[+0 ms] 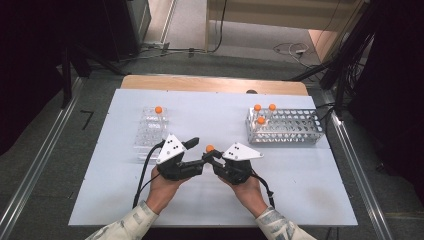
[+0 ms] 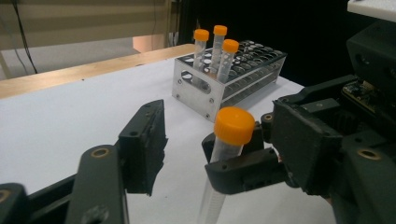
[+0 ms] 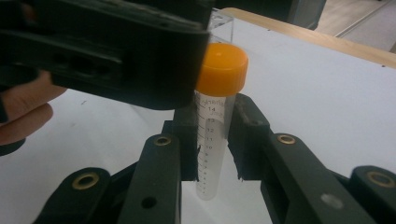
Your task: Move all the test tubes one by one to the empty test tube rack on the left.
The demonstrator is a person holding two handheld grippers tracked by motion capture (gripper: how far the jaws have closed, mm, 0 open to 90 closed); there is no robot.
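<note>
A clear graduated tube with an orange cap stands upright above the white board. My right gripper is shut on the tube's body just under the cap. My left gripper comes in from the left with its jaws on either side of the cap. In the right gripper view one left jaw lies against the cap's side. In the left gripper view the other jaw stands well apart from it, so the left gripper is open.
A metal rack at the back right holds three orange-capped tubes. A clear rack at the back left holds one capped tube. The white board lies under both hands.
</note>
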